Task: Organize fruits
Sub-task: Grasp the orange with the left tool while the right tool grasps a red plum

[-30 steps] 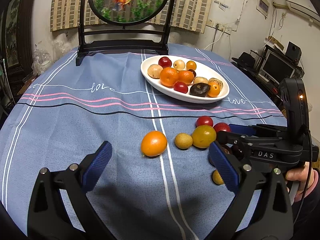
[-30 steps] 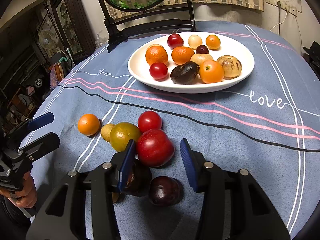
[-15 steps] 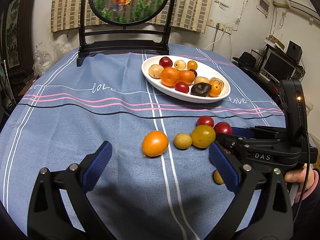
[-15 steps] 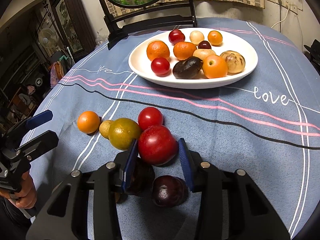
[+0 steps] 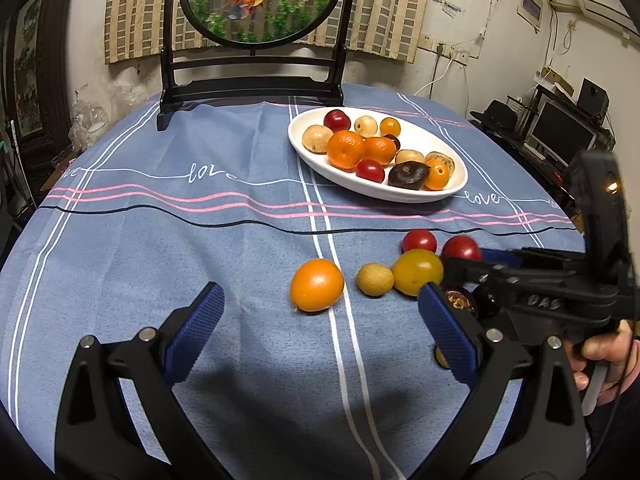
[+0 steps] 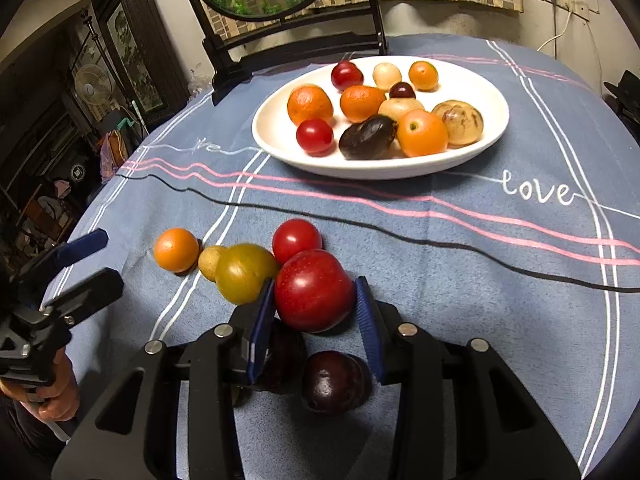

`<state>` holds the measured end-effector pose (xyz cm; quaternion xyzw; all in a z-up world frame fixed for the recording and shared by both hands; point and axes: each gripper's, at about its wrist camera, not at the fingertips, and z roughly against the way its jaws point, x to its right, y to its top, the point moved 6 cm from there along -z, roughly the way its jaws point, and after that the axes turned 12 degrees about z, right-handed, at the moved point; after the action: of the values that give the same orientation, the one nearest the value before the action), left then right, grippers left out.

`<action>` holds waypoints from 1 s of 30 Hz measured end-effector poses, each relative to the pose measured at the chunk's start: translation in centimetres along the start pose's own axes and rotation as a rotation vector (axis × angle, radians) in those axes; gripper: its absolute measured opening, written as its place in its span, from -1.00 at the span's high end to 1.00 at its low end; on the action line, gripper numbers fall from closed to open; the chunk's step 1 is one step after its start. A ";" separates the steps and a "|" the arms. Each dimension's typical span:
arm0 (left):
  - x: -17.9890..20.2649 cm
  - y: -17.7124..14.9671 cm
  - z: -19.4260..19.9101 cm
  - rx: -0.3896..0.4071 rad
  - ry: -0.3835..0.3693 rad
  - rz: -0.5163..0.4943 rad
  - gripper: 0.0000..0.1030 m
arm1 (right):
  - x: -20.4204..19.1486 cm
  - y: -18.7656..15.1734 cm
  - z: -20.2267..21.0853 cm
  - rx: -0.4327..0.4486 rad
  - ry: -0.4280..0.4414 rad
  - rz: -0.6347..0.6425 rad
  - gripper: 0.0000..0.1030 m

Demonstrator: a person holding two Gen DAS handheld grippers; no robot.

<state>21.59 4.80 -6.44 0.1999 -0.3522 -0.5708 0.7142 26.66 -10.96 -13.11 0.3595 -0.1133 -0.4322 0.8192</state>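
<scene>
A white oval plate [image 6: 472, 152] at the far side holds several fruits. Loose on the blue cloth lie an orange fruit [image 5: 316, 284], a small tan fruit [image 5: 374, 279], a yellow-green fruit [image 6: 244, 274], a small red tomato [image 6: 296, 240] and a large red plum [image 6: 314, 290]. My right gripper [image 6: 314, 296] is closing on the red plum, and both blue pads touch its sides. Two dark plums [image 6: 336, 382] lie under its fingers. My left gripper [image 5: 320, 296] stands wide open just short of the orange fruit, holding nothing.
A round fish screen on a black stand [image 5: 256, 80] stands at the table's far edge. A monitor and shelves [image 5: 560, 132] are off to the right. A hand [image 5: 604, 352] holds the right gripper's handle. The plate [image 5: 400, 196] lies beyond the pink stripes.
The right gripper's jaws have narrowed from a loose straddle until they meet the red plum's sides. The left gripper and the other fruits have stayed put.
</scene>
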 end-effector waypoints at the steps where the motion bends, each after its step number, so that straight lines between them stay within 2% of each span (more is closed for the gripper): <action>1: 0.0 0.0 -0.1 0.001 0.003 -0.003 -0.93 | 0.1 0.1 0.4 0.013 0.000 -0.006 0.22; 7: 0.9 -0.5 -0.9 -0.003 0.030 -0.088 -0.87 | 0.8 0.7 2.6 0.081 -0.012 -0.039 0.22; 10: 1.3 -0.5 -1.2 0.004 0.041 -0.148 -0.65 | 1.0 0.8 2.8 0.091 -0.006 -0.049 0.22; 12: 1.2 -0.5 -1.6 -0.010 0.044 -0.161 -0.42 | 0.9 0.9 3.0 0.095 -0.004 -0.048 0.22; 13: 0.9 -0.4 -2.0 -0.023 0.044 -0.159 -0.37 | 0.9 0.9 3.0 0.096 -0.004 -0.047 0.22; 15: 0.4 -0.2 -2.6 -0.051 0.040 -0.146 -0.12 | 0.8 1.0 3.0 0.098 0.000 -0.047 0.22; 17: -0.1 0.0 -3.1 -0.080 0.026 -0.131 0.00 | 0.8 1.0 3.1 0.097 -0.002 -0.048 0.22; 20: -0.4 0.0 -3.6 -0.103 0.019 -0.112 0.06 | 0.9 1.0 3.0 0.097 0.000 -0.050 0.22; 23: -0.1 -0.1 -3.6 -0.101 0.013 -0.128 0.06 | 1.0 1.0 3.1 0.096 0.000 -0.054 0.22; 30: 0.4 -0.4 -4.4 -0.117 0.021 -0.166 0.21 | 1.1 0.9 3.1 0.092 0.000 -0.064 0.22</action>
<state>24.55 3.76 -9.56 0.1925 -0.2929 -0.6454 0.6786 26.36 -13.04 -10.46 0.4001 -0.1217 -0.4524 0.7876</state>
